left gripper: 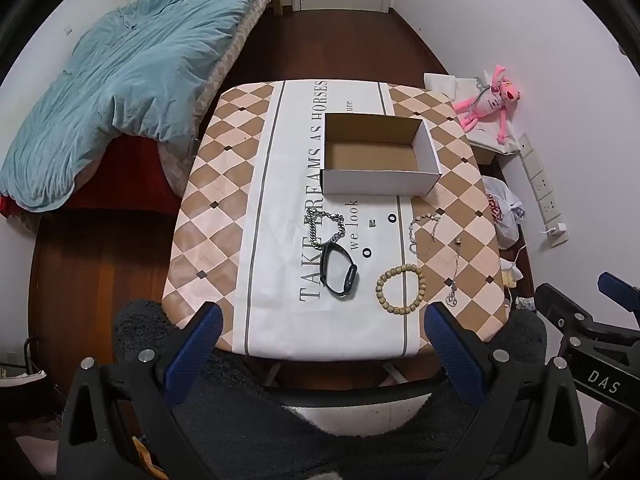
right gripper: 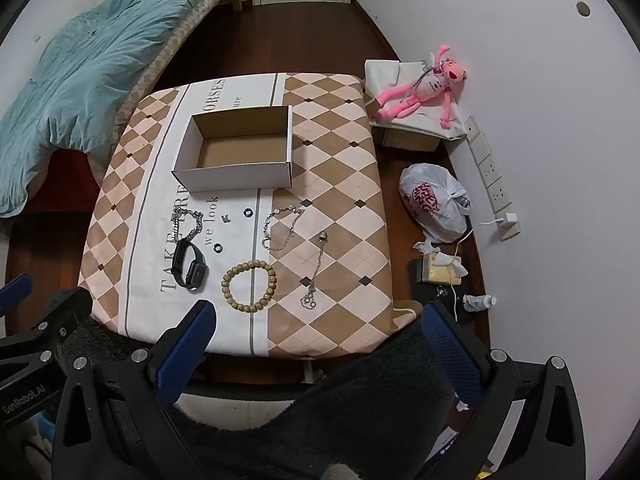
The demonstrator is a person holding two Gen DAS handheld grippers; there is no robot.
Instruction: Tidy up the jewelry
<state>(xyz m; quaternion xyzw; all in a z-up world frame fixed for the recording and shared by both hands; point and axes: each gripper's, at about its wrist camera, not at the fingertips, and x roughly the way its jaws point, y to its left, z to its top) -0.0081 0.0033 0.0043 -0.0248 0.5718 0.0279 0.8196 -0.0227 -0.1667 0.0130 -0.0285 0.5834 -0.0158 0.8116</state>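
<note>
On the white centre band of the tablecloth [left gripper: 280,184], large grey capitals can be read as "TAKE", a word partly covered by jewelry and the cardboard box [left gripper: 378,154], then "AS HORSES"; beside it, smaller letters give "we look" and, farther off, "ure". "DAS" is printed in white on the right gripper [left gripper: 600,376] body in the left wrist view. "GenRobot.AI" is printed on the left gripper [right gripper: 24,400] body in the right wrist view.

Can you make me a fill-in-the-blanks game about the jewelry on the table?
1. The cardboard box has ____ inside it.
2. The bead bracelet lies to the ____ of the black watch.
3. Both grippers have their fingers ____.
4. The plush toy by the wall is colored ____.

Answers: nothing; right; open; pink
</note>
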